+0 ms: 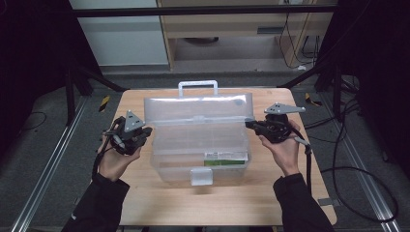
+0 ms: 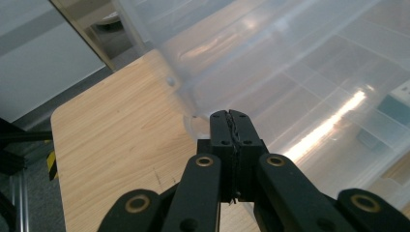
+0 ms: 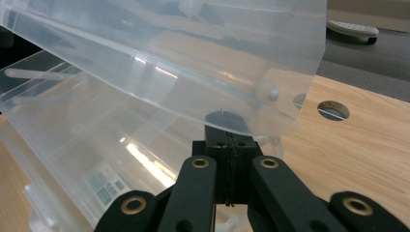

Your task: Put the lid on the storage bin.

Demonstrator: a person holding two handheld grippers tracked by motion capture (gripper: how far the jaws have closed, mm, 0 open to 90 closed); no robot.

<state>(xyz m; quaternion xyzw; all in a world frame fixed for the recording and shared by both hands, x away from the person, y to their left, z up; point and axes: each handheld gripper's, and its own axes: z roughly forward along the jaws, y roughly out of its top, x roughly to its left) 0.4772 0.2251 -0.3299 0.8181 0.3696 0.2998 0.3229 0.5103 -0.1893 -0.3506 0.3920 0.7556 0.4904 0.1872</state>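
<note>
A clear plastic case (image 1: 200, 145) sits mid-table with its lid (image 1: 198, 108) raised and tilted back, handle (image 1: 197, 86) at the far side. A green-and-white label (image 1: 225, 159) shows through its front part. My left gripper (image 1: 146, 131) is beside the case's left wall, shut with nothing between its jaws; in the left gripper view its tip (image 2: 231, 116) lies close to the case wall (image 2: 300, 87). My right gripper (image 1: 249, 124) is at the lid's right corner, shut. In the right gripper view its tip (image 3: 227, 133) sits under the lid's lower edge (image 3: 193, 92).
The wooden table (image 1: 145, 203) has bare room in front of the case and at both sides. A round hole (image 3: 333, 110) is in the tabletop near the right gripper. Cables (image 1: 358, 174) lie on the floor at the right. A white latch (image 1: 201, 176) hangs at the case's front.
</note>
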